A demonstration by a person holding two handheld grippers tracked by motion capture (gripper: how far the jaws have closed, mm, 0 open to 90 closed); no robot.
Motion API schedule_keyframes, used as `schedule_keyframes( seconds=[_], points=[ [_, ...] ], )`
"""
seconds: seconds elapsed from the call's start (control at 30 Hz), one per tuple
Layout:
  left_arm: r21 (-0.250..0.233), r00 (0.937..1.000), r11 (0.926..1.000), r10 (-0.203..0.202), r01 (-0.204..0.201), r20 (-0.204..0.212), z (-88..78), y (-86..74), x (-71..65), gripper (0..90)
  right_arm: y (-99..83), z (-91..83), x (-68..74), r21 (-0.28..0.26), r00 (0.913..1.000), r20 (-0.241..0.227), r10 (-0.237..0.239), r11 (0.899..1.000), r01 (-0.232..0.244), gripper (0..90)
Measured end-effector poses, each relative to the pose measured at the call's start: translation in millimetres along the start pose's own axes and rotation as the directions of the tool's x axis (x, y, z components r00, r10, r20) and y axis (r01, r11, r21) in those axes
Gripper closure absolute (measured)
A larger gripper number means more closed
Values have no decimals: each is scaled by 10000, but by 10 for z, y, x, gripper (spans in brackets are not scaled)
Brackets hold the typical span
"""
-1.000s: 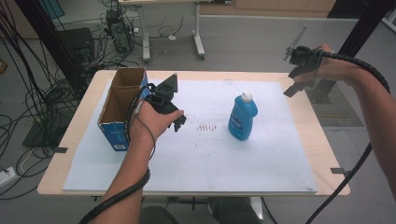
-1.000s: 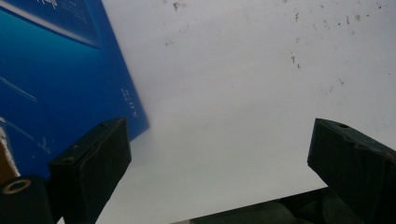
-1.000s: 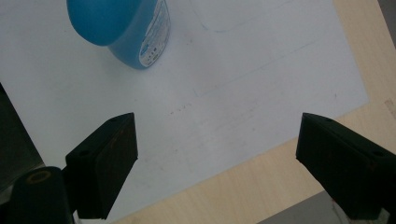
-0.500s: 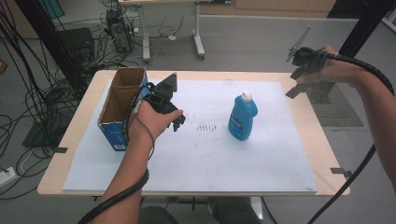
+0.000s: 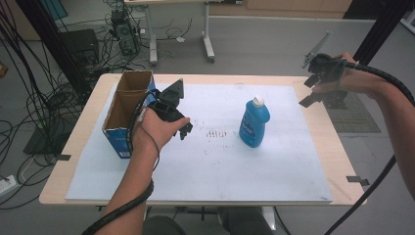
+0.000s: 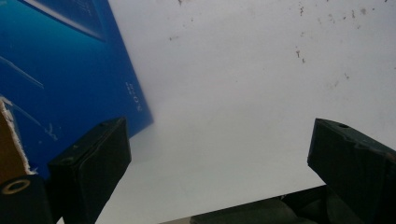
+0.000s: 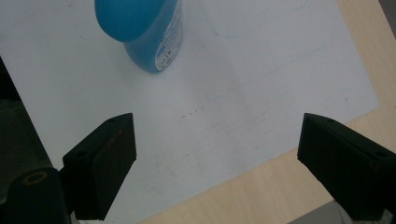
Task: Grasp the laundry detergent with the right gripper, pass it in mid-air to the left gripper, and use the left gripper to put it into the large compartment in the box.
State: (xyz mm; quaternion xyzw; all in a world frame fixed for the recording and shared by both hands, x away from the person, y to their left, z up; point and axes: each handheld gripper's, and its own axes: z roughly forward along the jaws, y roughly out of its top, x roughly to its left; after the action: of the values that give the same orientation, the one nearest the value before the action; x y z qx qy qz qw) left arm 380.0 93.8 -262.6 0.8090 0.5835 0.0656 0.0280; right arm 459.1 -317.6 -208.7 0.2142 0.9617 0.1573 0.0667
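Observation:
A blue bottle (image 5: 254, 123) with a white cap stands upright on the white sheet (image 5: 220, 166), right of the middle. An open-topped cardboard box (image 5: 122, 105) with blue sides stands at the left of the sheet. My left gripper (image 5: 187, 129) sits low over the sheet just right of the box, open and empty. In the left gripper view its jaws (image 6: 219, 140) stand wide apart beside the box's blue side (image 6: 60, 70). My right gripper (image 5: 309, 91) hovers above the table's far right edge, open. Its jaws (image 7: 217, 135) stand wide, with the bottle (image 7: 140, 28) farther off.
The wooden table (image 5: 323, 147) shows bare around the sheet. A faint patch of dark marks (image 5: 215, 133) lies between box and bottle. Black cables trail from both grippers. On the floor behind are desk legs (image 5: 208, 44), a computer case (image 5: 83, 46) and tangled cables.
The right hand has drifted slightly to the right at the table's far right edge. The left hand, the box and the bottle have stayed put.

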Motion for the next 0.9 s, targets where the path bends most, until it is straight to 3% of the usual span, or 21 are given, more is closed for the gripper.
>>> schedule_keyframes(
  seconds=[0.2, 0.4, 0.9],
  points=[
    [-71, 10000, 10000, 59, -59, -8, -12, -25, -14, 65, -97, 25, 61, -109, 10000, -19, 27, 9999, -27, 113],
    [-191, 10000, 9998, 83, -83, 14, -30, -57, -31, 65, -177, 49, 181, -635, 9999, -110, -35, 9980, 28, 111],
    [-434, 10000, 9990, 70, -68, 53, -22, -114, -20, 64, -310, 161, 331, -1331, 9995, -302, 36, 9911, -76, 105]
  ],
)
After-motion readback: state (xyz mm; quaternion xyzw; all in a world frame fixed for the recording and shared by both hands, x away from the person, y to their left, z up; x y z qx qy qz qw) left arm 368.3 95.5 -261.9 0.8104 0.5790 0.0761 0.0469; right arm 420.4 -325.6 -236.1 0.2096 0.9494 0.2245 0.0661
